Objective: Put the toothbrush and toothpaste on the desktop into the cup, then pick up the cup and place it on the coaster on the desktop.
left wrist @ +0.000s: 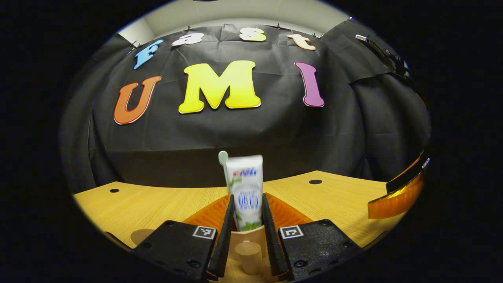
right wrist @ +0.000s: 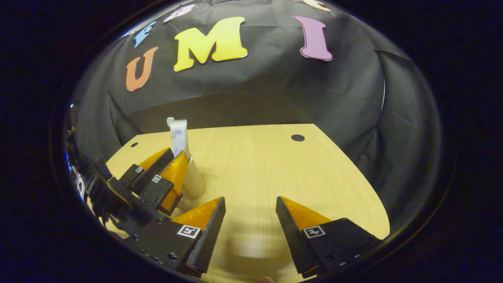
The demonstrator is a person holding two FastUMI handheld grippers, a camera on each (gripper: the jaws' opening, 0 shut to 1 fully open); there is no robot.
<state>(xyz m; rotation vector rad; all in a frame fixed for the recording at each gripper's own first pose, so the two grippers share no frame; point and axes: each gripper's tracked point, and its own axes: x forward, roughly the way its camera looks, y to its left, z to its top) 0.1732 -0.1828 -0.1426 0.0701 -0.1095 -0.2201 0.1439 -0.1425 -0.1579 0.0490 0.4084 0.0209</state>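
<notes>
The left gripper [left wrist: 246,236] squeezes the smooth, round cup [left wrist: 248,245] by its sides, between its ridged fingers. The flat toothpaste [left wrist: 246,190] tube stands up in the cup, and the toothbrush [left wrist: 223,158] tip peeks out just behind it. The right gripper [right wrist: 249,228] hangs wide apart, holding nothing, over the pale wooden bench [right wrist: 267,169].

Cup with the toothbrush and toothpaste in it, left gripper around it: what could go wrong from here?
1. The toothpaste and toothbrush stand tall above the cup; a tilt during the lift could tip them out.
2. The left gripper seems to grasp near the rim, so the cup might slip or swing.
3. The right gripper hangs open close by; the two could collide.
</notes>
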